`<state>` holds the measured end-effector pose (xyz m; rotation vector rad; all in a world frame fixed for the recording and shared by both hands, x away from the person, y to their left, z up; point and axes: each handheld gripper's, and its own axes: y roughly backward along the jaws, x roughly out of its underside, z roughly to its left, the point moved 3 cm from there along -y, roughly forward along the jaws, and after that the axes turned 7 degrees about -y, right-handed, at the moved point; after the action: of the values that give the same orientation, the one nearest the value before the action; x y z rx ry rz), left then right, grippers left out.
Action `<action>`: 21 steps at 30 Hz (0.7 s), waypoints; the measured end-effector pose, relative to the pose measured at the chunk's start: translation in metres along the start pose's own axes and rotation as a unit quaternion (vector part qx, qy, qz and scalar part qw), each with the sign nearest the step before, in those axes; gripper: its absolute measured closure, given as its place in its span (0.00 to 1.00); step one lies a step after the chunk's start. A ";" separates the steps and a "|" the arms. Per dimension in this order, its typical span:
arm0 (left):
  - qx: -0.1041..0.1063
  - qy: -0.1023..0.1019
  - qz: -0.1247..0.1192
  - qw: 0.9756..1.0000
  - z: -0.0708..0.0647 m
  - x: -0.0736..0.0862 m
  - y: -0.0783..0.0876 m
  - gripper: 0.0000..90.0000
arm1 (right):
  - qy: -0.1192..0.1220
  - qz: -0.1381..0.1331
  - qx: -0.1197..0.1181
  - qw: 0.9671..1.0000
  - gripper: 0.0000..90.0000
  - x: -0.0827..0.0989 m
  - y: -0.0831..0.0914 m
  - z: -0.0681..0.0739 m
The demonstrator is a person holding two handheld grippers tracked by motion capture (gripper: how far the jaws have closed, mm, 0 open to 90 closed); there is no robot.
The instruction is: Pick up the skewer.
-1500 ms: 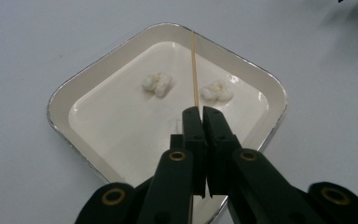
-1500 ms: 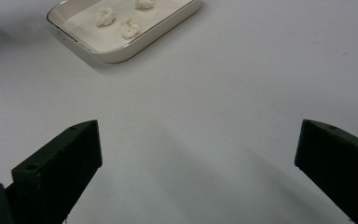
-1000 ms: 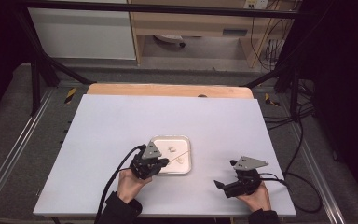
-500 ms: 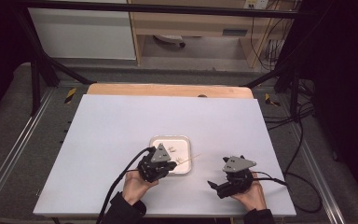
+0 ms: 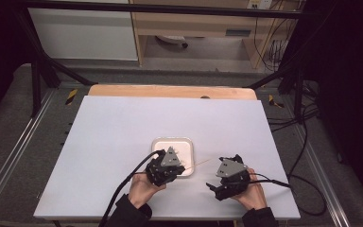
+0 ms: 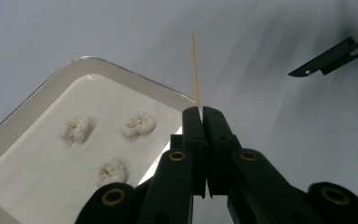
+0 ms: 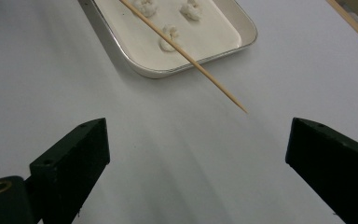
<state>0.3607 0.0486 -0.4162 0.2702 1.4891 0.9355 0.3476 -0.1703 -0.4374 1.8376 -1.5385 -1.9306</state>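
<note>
You are clamping the skewer (image 6: pixel 195 70) in the left gripper (image 6: pixel 203 112); the right gripper (image 7: pixel 196 140), jaws just narrowing yet empty, is facing its tip. Next: spear a dough ball (image 6: pixel 138 124).

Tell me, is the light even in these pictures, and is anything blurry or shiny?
High view: bright table, dark room at the edges. Left gripper view: glare on the tray rim, soft shadows on the table, skewer sharp. Right gripper view: the near black tongs look soft, tray and skewer crisper.
</note>
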 end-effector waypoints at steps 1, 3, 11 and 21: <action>0.001 -0.004 0.003 1.000 0.000 -0.001 0.000 0.98 | 0.005 0.002 0.001 1.000 0.08 -0.001 0.000 0.001; 0.002 -0.006 0.003 1.000 -0.002 -0.003 0.000 0.98 | 0.014 0.005 0.004 1.000 0.09 -0.002 -0.001 0.002; 0.008 -0.018 0.008 1.000 -0.007 -0.008 -0.002 0.98 | 0.061 0.022 0.016 0.998 0.14 -0.006 -0.003 0.006; 0.017 -0.033 0.016 0.999 -0.015 -0.014 -0.008 0.98 | 0.133 0.015 0.034 0.990 0.36 -0.006 -0.001 0.010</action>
<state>0.3523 0.0284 -0.4129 0.3468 1.4437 0.9185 0.3422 -0.1599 -0.4357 1.9906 -1.5508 -1.5599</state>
